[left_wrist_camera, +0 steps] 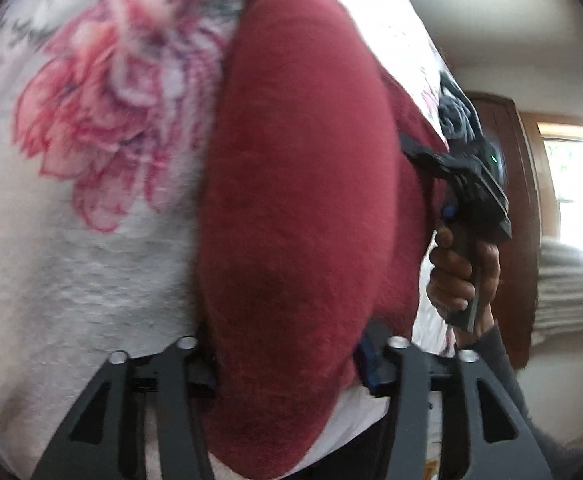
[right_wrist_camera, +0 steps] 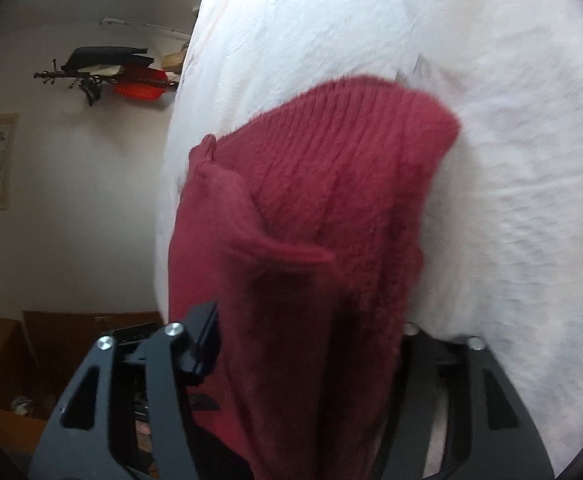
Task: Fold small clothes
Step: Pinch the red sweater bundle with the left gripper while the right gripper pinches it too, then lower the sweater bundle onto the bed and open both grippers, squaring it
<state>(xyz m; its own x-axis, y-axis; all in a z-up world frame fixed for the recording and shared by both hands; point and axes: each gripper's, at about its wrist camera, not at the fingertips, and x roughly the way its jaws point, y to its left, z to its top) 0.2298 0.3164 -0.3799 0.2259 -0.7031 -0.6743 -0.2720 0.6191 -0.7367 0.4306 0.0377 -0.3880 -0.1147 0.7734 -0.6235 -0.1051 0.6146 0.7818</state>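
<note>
We lift a dark red knit garment above the floral bedspread, each hand-held gripper, left and right, clamping one end to stretch it flat for folding.

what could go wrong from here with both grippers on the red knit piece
The red knit garment bulges loosely between the left hand-held gripper and the right hand-held gripper, so the fold may land uneven on the floral blanket. A loose flap sticks out and could crease inside. The frames are blurred, suggesting fast motion; the cloth might slip.
</note>
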